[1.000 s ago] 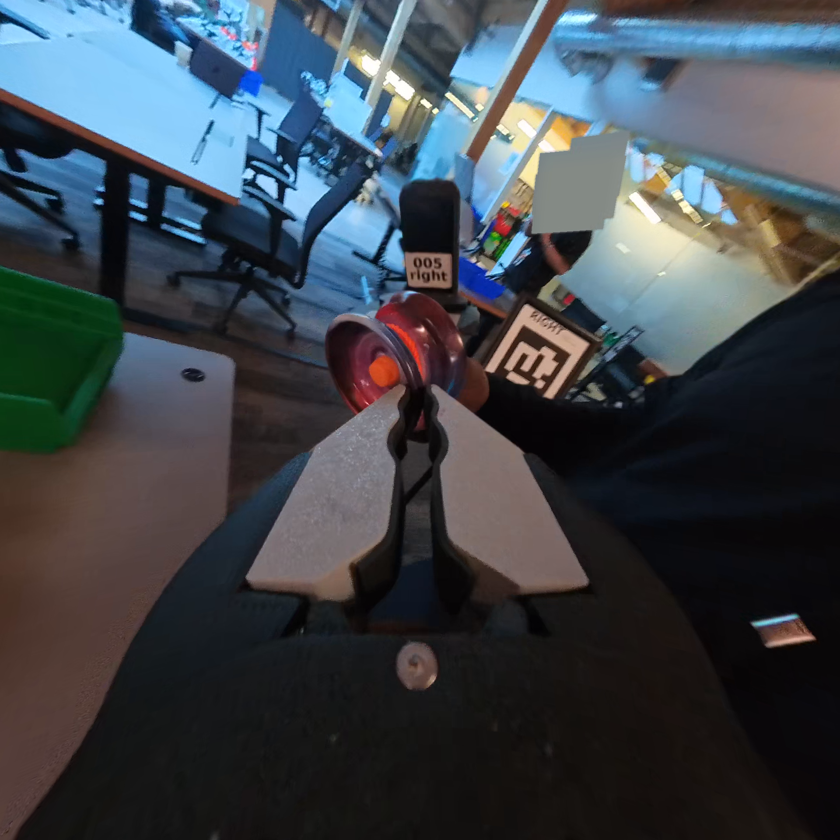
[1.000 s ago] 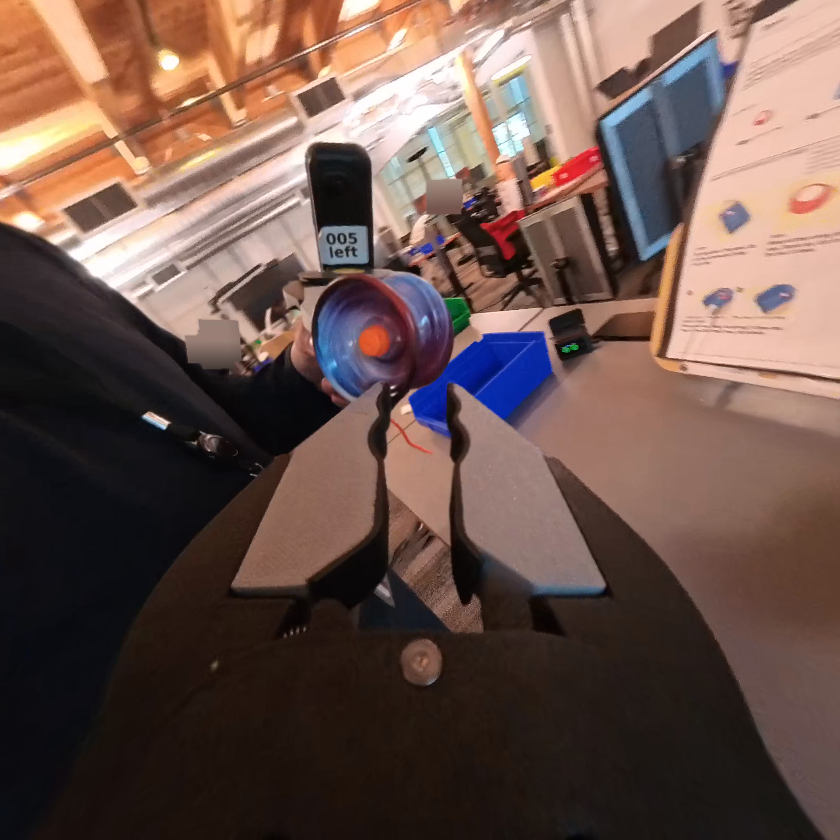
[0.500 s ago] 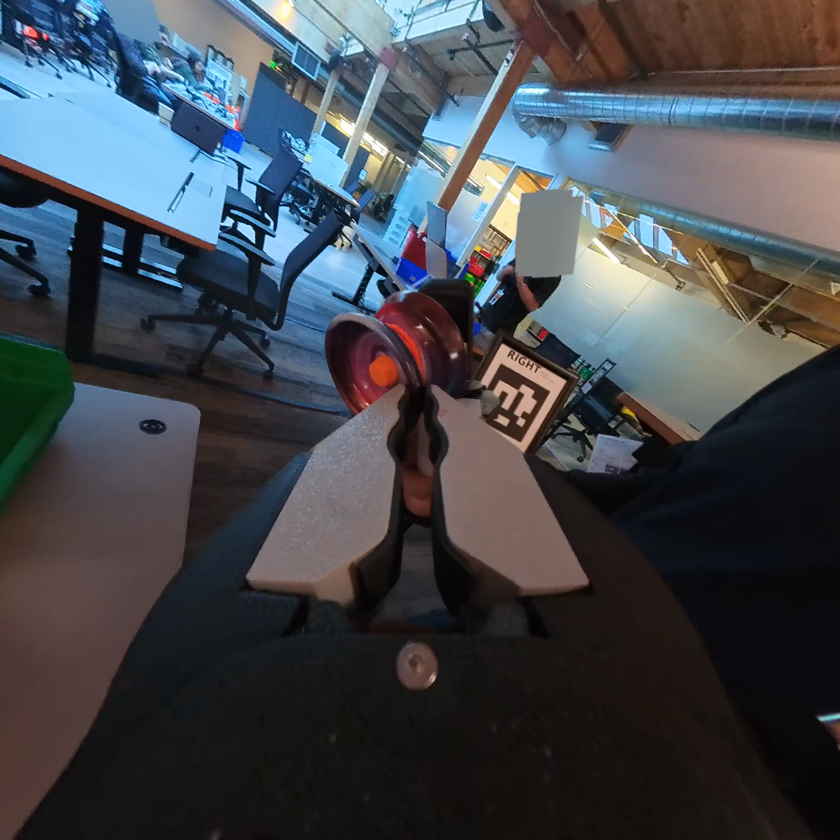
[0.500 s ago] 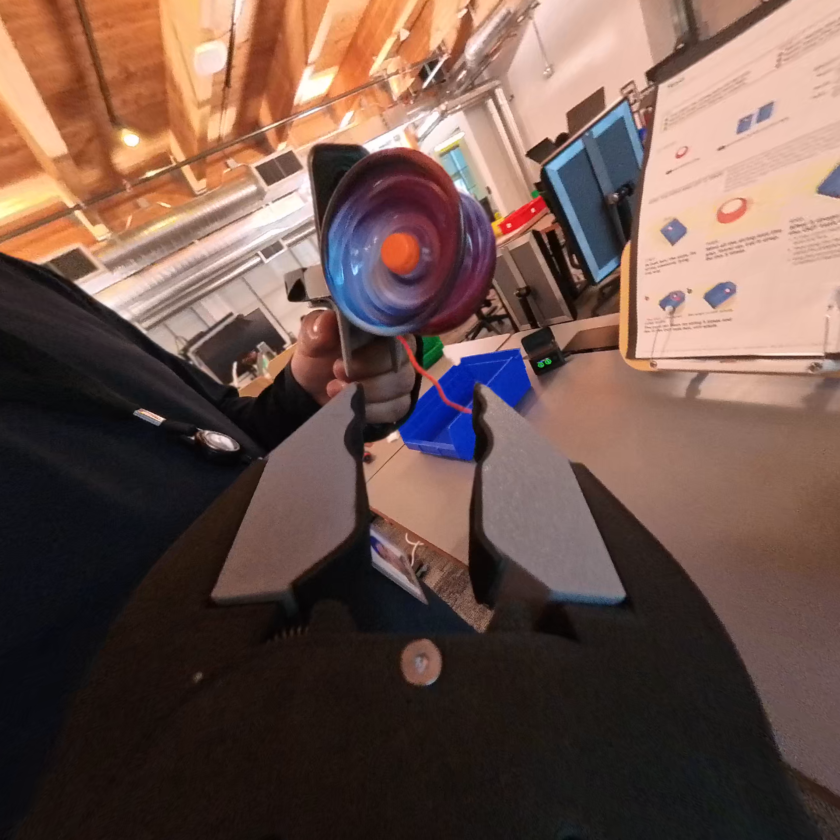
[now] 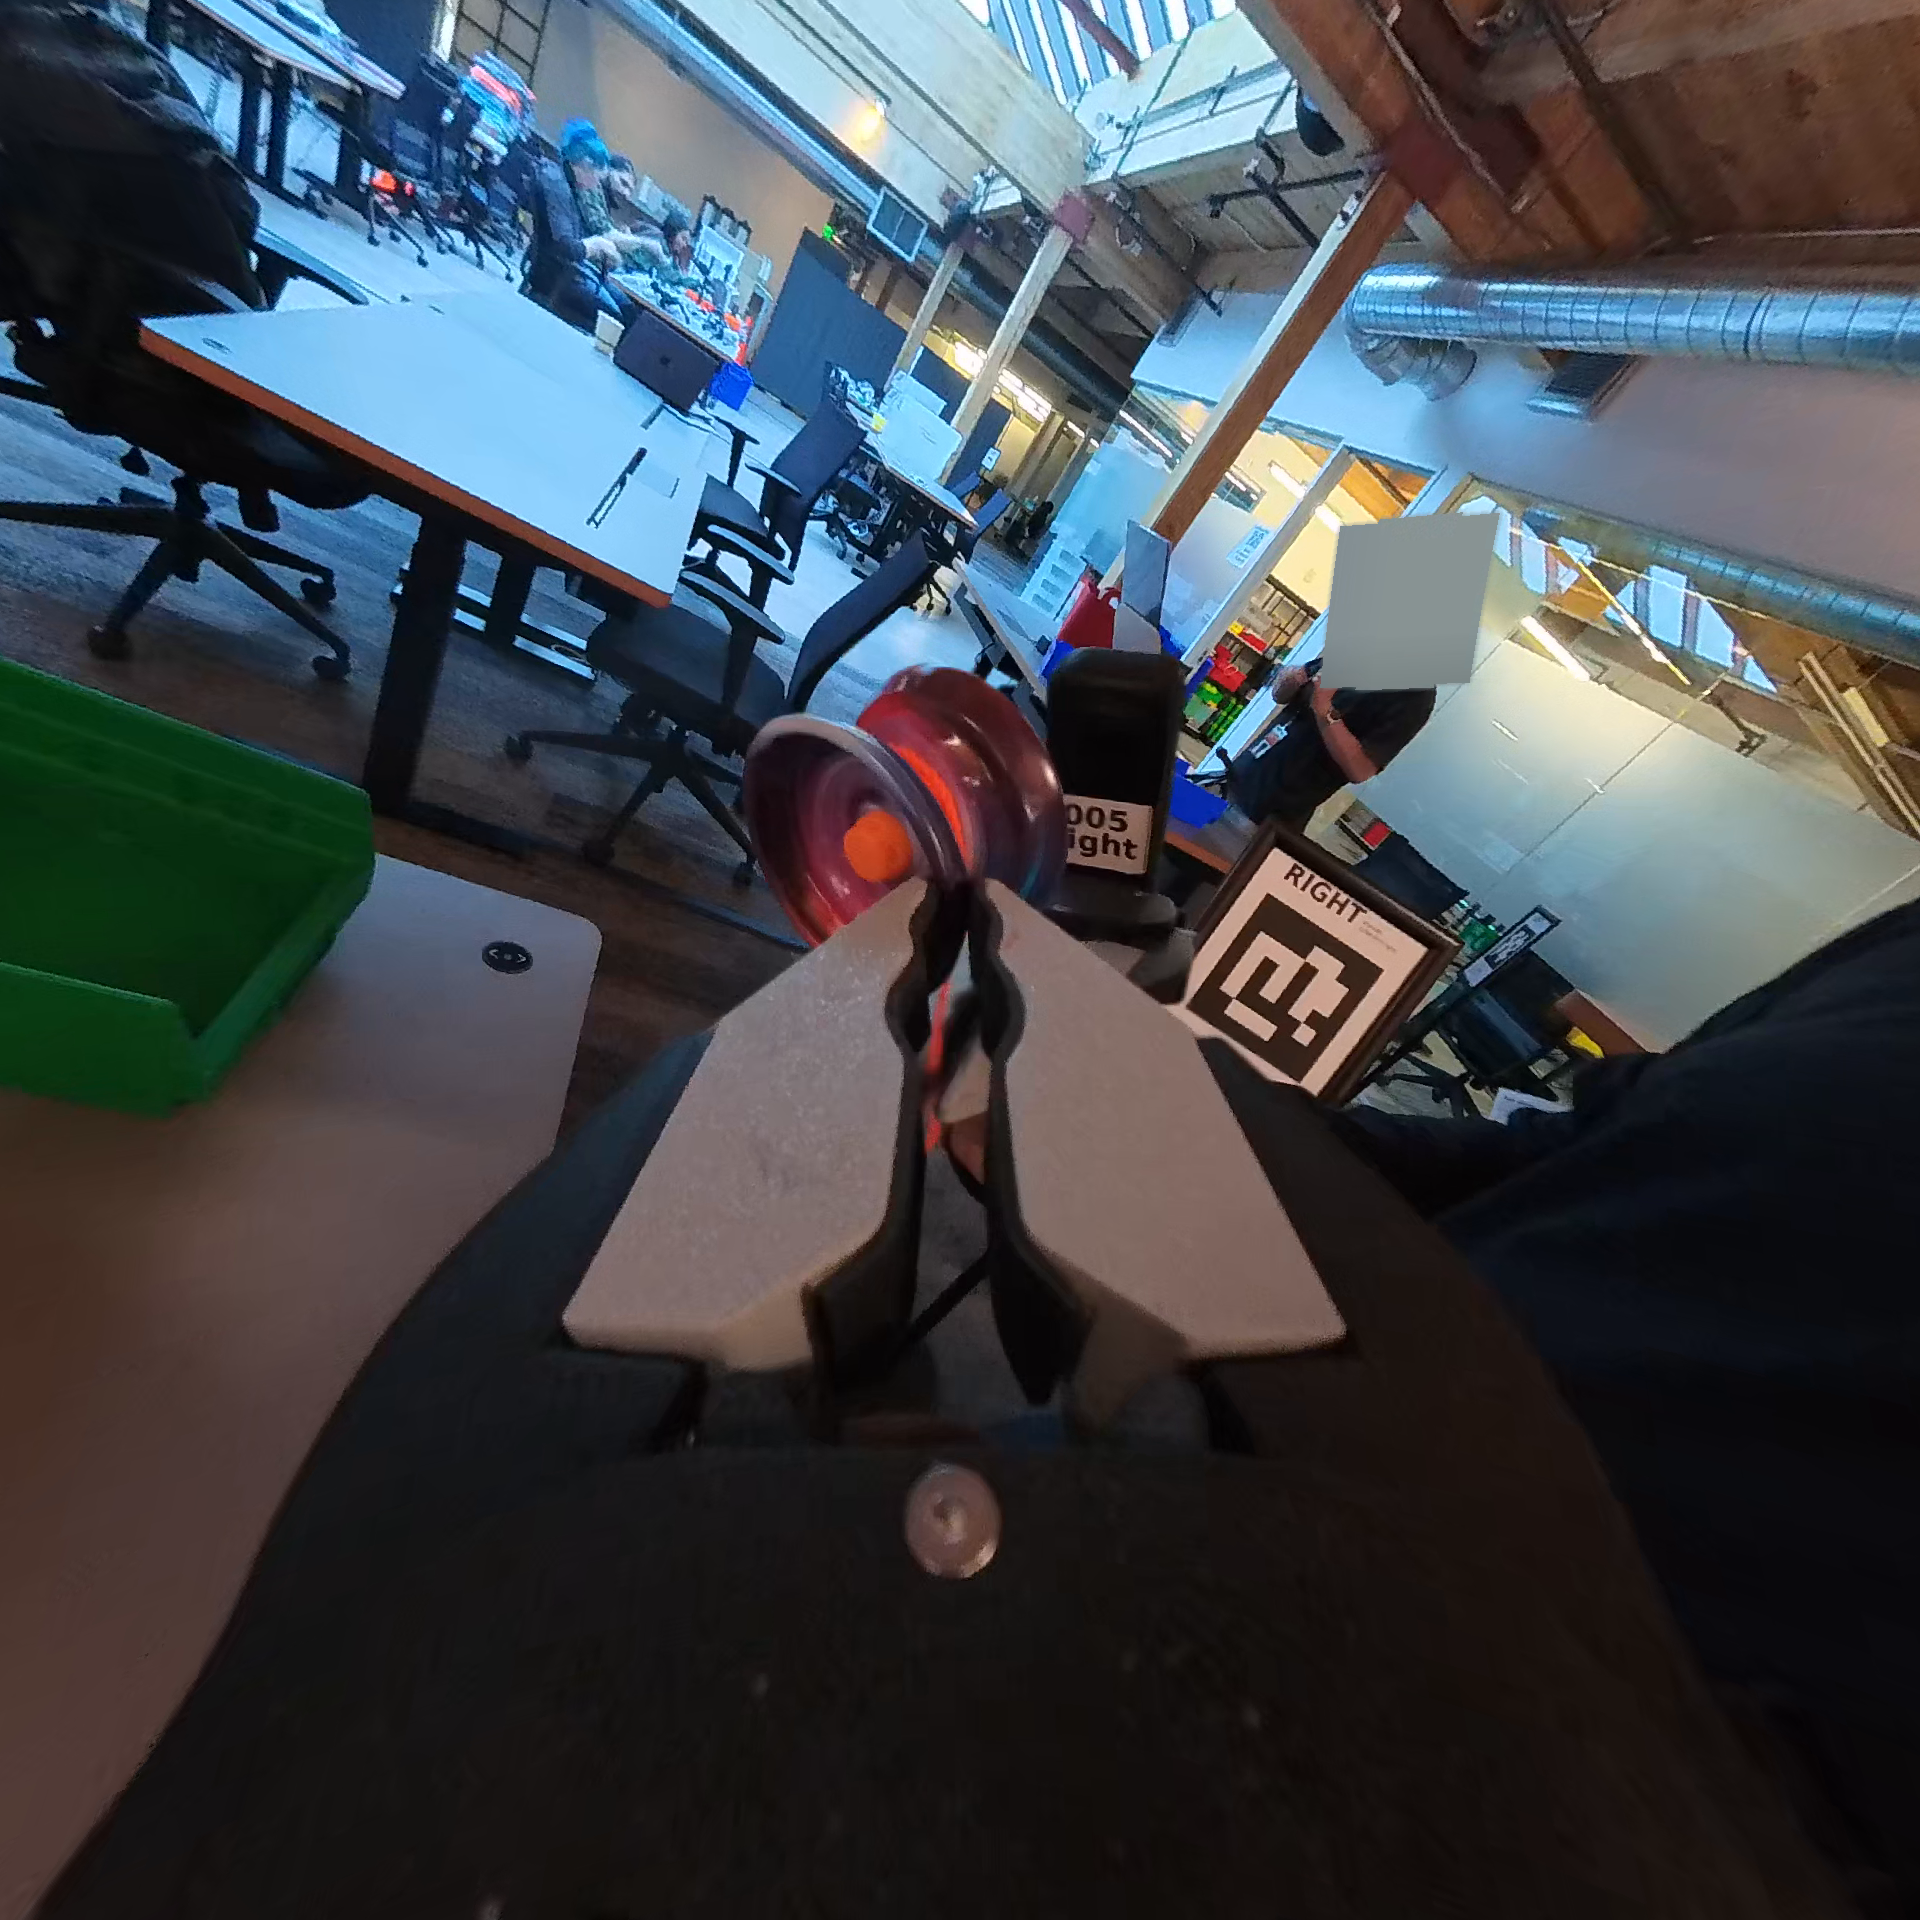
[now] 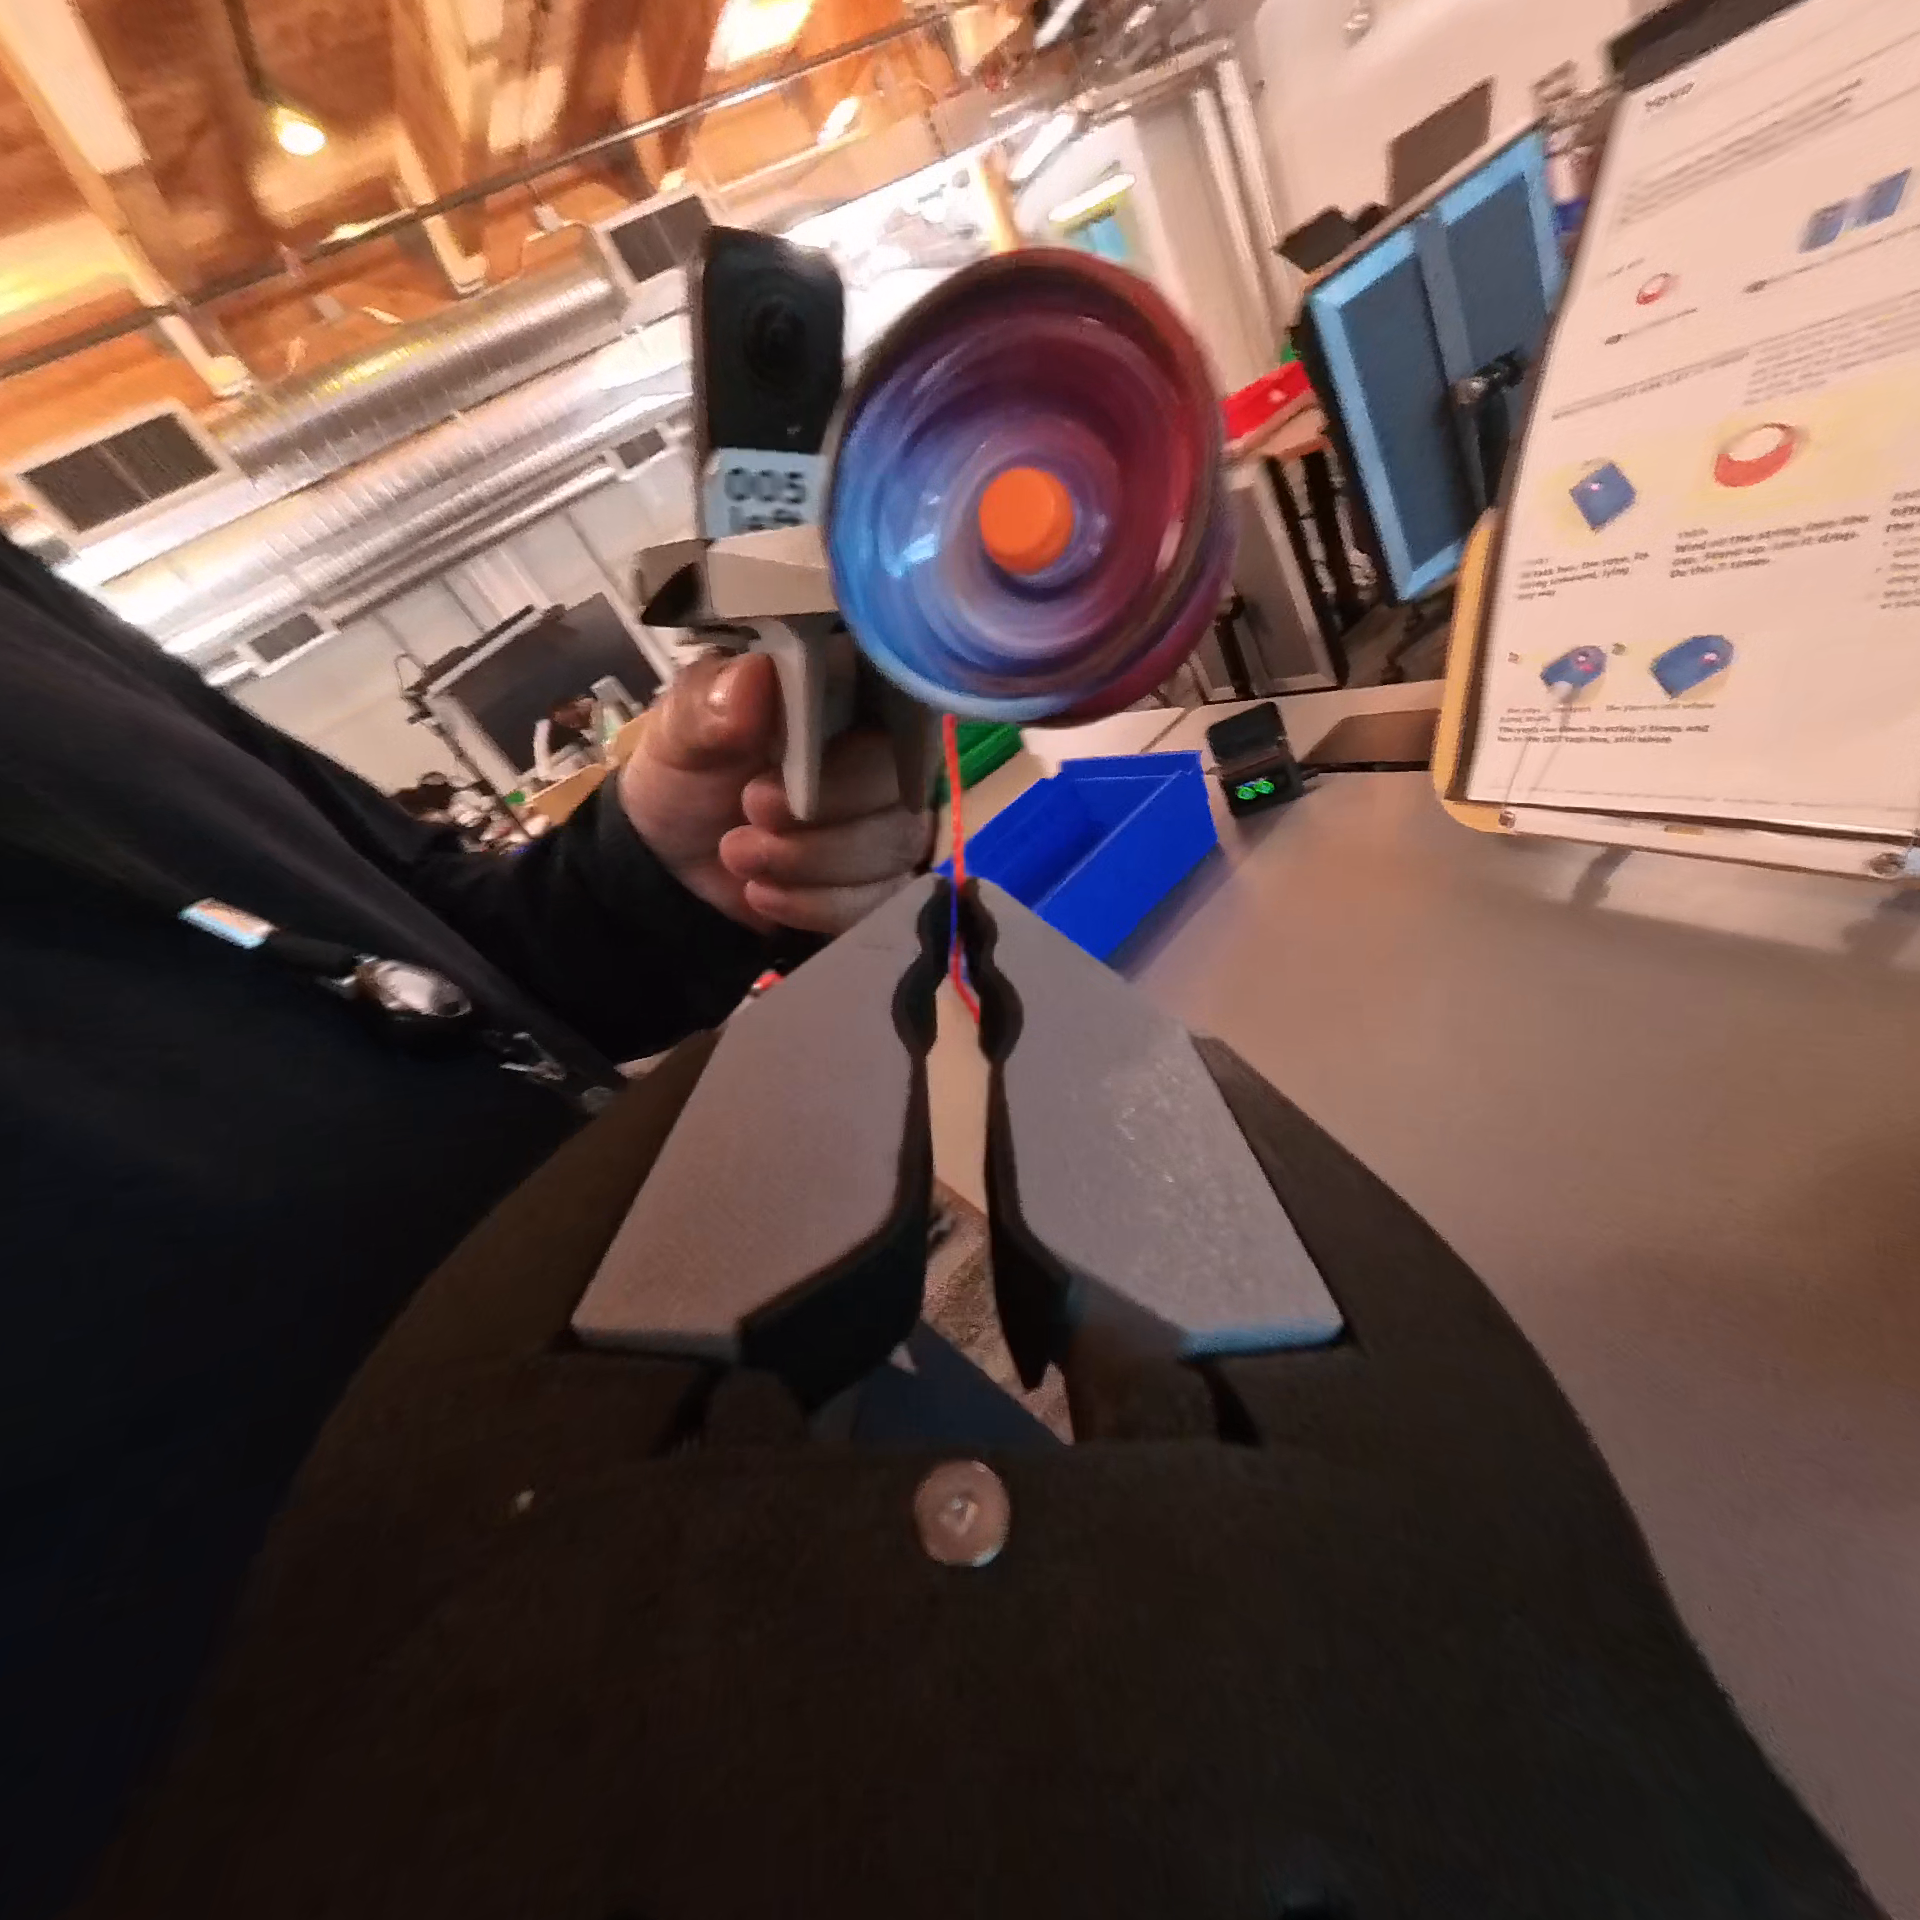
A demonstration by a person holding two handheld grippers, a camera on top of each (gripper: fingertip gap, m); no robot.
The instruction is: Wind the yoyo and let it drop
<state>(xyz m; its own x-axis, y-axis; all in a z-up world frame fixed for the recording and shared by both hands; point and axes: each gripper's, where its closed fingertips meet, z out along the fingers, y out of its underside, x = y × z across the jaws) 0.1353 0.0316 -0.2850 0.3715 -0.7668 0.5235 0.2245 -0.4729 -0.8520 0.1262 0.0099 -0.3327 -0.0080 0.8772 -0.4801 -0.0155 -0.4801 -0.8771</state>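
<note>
A long grey table (image 6: 1558,1039) runs off to the right, with a blue bin (image 6: 1101,831) on it and, at its far edge, an instruction board (image 6: 1714,468) propped upright beside a monitor (image 6: 1423,343). On the other side sits a green bin (image 5: 156,894) on a pale tabletop (image 5: 260,1195), and past that a white desk (image 5: 468,416) with black office chairs (image 5: 727,644) pushed around it.

The person holding the tools wears a dark sleeve (image 6: 312,831); one hand (image 6: 769,800) wraps the handle of the left gripper (image 5: 951,899), which is raised in the air in front of the chest. Its fingers (image 5: 821,1039) are drawn in tight, pinching the lower rim of the yoyo (image 5: 904,800) — a purple-and-red disc with an orange hub. From the right-hand camera the yoyo's face is a blurred swirl, well above the table and level with the black camera block on top of the left tool.

A thin red string (image 6: 951,800) drops straight down from the bottom of the yoyo to the right gripper (image 6: 956,894), held just below it. Its fingertips (image 6: 894,935) are closed together with the string running in between them — nipped right at the tips — and the loose end showing in the narrow slot behind.
</note>
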